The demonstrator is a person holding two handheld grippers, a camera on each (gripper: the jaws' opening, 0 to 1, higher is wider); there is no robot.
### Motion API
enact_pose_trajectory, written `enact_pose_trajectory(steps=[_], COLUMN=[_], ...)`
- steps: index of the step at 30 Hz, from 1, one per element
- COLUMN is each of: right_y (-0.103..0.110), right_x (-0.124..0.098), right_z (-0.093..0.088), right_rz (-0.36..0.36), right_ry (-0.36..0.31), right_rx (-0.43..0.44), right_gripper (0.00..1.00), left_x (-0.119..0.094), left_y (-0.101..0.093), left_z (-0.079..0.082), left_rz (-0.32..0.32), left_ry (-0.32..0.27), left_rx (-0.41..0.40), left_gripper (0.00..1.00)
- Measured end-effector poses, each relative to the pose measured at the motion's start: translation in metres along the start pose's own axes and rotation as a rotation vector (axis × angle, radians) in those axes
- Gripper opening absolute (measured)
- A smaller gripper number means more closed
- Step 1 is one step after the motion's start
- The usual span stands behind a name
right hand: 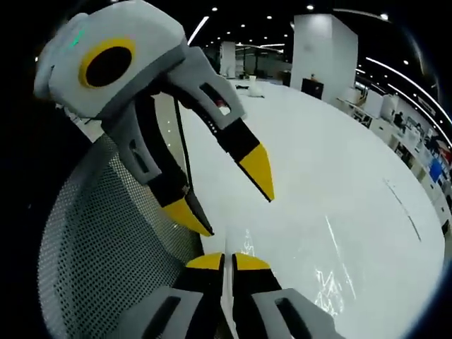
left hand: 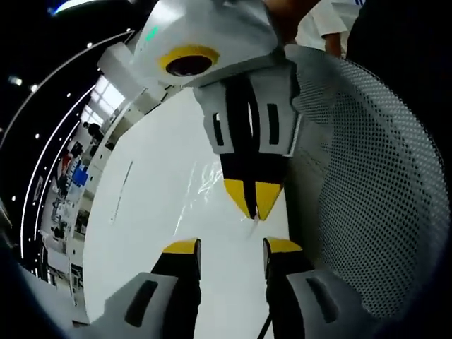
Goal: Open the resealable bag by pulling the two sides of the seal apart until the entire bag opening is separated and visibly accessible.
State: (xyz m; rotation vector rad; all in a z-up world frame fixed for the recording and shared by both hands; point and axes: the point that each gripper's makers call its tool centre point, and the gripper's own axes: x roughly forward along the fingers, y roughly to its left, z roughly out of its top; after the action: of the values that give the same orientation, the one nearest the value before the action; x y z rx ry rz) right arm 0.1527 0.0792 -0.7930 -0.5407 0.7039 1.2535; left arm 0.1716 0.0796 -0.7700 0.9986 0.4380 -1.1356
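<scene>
Transparent plastic, a resealable bag (left hand: 212,180), hangs between the two tongs above a white worktop (left hand: 141,212), its film showing only as glints. Right tongs (left hand: 252,210), entering the left gripper view from above, are pressed together, and I judge they pinch the bag's edge; the same tongs (right hand: 227,263) look closed on a thin film in the right gripper view. Left tongs (left hand: 232,248) stand spread, just beside that pinched edge and facing it tip to tip (right hand: 236,205). A grey mesh chair back (left hand: 367,176) stands alongside. The coming move calls for the left tongs to close on the opposite seal side.
</scene>
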Motion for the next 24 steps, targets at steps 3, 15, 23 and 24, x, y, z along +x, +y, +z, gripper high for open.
enact_pose_trajectory(steps=[3,15,23,24], right_y=[0.002,0.003,0.004,0.004], right_x=[0.000,-0.001,0.000,0.000], right_z=[0.003,0.007,0.007,0.007], right_rz=[0.003,0.003,-0.008,-0.006], right_ry=[-0.007,-0.001,0.034,0.039], right_rx=[-0.002,-0.038,-0.125,-0.132], right_gripper=[0.00,0.00,0.00,0.00], left_x=[0.002,0.003,0.006,0.005], left_y=[-0.005,-0.015,-0.022,-0.022], left_z=[0.003,0.008,0.006,0.007], left_rz=[-0.025,-0.062,-0.084,-0.082], left_ry=[-0.003,0.001,0.026,0.029], left_rx=[0.013,0.062,0.193,0.200], left_gripper=[0.22,0.07,0.00,0.01])
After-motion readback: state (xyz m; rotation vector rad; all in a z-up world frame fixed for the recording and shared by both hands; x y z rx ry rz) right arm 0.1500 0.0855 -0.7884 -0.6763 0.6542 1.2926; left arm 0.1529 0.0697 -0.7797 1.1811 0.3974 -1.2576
